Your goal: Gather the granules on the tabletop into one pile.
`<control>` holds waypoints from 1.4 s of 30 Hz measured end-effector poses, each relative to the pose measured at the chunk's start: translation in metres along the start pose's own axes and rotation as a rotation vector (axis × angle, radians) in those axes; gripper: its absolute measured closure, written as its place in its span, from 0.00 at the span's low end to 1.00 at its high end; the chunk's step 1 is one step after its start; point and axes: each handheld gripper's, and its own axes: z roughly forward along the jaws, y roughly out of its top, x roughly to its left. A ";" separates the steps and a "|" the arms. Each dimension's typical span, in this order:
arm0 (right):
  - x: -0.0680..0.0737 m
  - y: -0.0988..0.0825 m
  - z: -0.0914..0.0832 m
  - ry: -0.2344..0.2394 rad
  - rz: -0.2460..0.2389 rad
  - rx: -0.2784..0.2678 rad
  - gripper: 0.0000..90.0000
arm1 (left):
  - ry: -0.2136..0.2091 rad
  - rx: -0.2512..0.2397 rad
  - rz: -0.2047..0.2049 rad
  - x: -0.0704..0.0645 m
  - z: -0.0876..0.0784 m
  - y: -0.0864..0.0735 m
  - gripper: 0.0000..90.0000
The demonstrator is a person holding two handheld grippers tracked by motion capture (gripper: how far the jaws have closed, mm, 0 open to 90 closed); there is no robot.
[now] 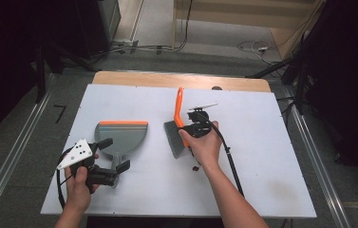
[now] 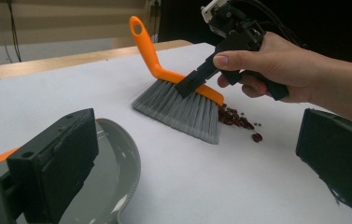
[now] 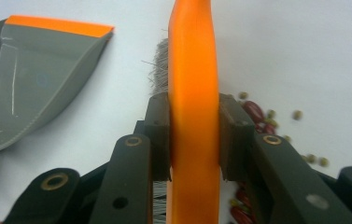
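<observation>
Fingers of my right gripper (image 3: 194,140) clamp the brush (image 2: 183,100) spine, bristles on the table (image 1: 262,142) beside the beans (image 2: 236,119), ready to sweep. Left gripper (image 1: 112,164) straddles the dustpan (image 1: 124,135) handle; grip unclear.

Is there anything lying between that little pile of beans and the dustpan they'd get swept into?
Nothing visible blocks the way. The brush, clamped in the right gripper, has its bristles between the beans and the dustpan, as it should for sweeping. Beyond the bristles there is bare white table up to the dustpan's orange lip.
</observation>
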 end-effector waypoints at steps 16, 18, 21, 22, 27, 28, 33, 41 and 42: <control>-0.043 -0.011 -0.022 -0.045 0.079 -0.031 0.75 | 0.001 -0.003 -0.003 -0.001 0.001 0.000 0.00; -0.045 -0.012 -0.024 -0.053 0.082 -0.034 0.75 | 0.001 -0.002 -0.003 -0.001 0.001 0.000 0.00; -0.051 -0.014 -0.027 -0.058 0.082 -0.032 0.75 | 0.001 -0.001 -0.001 -0.001 0.001 0.000 0.00; -0.052 -0.014 -0.028 -0.060 0.092 -0.035 0.75 | 0.000 -0.002 -0.002 -0.001 0.001 0.000 0.00; -0.060 -0.016 -0.034 -0.072 0.092 -0.038 0.75 | 0.002 0.001 0.002 -0.002 0.001 0.000 0.00; -0.062 -0.017 -0.035 -0.074 0.094 -0.041 0.75 | 0.001 0.001 0.002 -0.002 0.001 0.000 0.00; -0.069 -0.019 -0.040 -0.095 0.095 -0.047 0.75 | -0.001 0.003 0.004 -0.002 0.002 0.000 0.00; -0.076 -0.021 -0.046 -0.088 0.102 -0.064 0.75 | -0.002 0.004 0.004 -0.002 0.002 0.000 0.00; -0.077 -0.022 -0.046 -0.073 0.099 -0.075 0.75 | -0.002 0.003 0.003 -0.002 0.002 0.000 0.00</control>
